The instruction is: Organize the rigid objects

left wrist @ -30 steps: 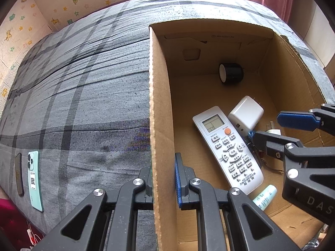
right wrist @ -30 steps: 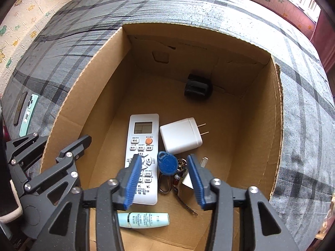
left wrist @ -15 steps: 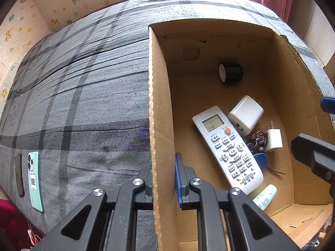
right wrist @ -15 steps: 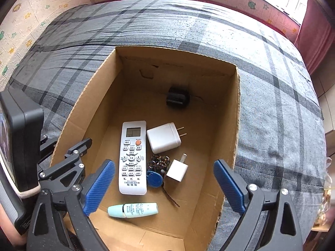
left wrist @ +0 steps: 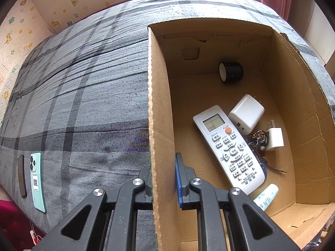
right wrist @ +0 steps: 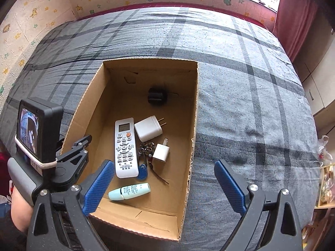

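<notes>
Risen clear of the cardboard box (right wrist: 194, 125), the right gripper (right wrist: 163, 188) hangs with fingers wide apart; keys (right wrist: 144, 154) lie inside beside the remote (right wrist: 125, 146), while the left gripper (left wrist: 163, 179) stays clamped on the box wall.

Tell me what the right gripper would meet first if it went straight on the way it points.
Probably the cardboard box, near its right wall; the open right gripper holds nothing. Depth is unclear.
</notes>
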### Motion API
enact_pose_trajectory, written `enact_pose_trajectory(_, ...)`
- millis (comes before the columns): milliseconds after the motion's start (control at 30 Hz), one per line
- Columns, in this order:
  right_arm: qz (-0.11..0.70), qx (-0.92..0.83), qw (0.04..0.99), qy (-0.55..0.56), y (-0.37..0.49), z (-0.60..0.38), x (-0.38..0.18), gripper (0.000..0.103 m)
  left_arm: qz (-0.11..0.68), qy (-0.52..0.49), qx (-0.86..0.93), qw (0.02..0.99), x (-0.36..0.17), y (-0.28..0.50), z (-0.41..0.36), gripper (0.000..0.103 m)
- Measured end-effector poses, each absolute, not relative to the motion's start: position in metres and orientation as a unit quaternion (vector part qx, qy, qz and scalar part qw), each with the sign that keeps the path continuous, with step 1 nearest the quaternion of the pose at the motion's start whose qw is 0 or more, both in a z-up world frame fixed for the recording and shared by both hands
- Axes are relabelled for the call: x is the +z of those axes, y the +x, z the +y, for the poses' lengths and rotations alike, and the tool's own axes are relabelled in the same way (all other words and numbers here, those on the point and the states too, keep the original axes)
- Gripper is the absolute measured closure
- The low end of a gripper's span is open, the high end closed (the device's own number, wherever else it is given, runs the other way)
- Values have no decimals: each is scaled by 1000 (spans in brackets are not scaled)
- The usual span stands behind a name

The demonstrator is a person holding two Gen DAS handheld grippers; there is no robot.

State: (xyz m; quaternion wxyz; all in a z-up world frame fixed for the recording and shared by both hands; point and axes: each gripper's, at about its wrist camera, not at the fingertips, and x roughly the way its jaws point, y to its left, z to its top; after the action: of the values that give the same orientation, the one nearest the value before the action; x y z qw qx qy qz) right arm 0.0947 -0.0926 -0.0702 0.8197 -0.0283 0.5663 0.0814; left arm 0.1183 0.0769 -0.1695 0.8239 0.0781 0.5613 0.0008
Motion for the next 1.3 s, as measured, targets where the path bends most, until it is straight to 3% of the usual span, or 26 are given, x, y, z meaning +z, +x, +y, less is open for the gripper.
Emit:
enact_pose_trajectory(267, 561, 78, 824, -21, 89, -96, -63, 5, 560, 81, 7, 824, -167, 117, 75, 86)
enact_pose_trajectory(300, 560, 78, 824, -20, 88, -97, -63, 5, 558, 82, 13, 826, -165, 116, 75, 82)
enact_pose_trajectory(367, 559, 77, 825, -16, 87, -98, -62, 5, 552, 81, 18, 830, -159, 113, 76, 68)
enact_pose_trajectory(433, 559, 77, 826, -7, 86, -101, -61, 5, 544, 69, 22, 836, -149, 108, 78, 35)
enact_pose_trajectory(500, 559, 80, 825, 3, 85, -104, -59, 5, 529, 61, 29, 846, -136, 103, 79, 13)
enact_pose_trajectory(600, 553, 79, 830, 5, 81, -106, -55, 5, 511, 60, 47, 856, -119, 95, 80, 1)
enact_pose_trajectory(1300, 491, 82, 867, 1, 31, -124, -5, 4, 477, 48, 38, 877, -43, 14, 45, 0)
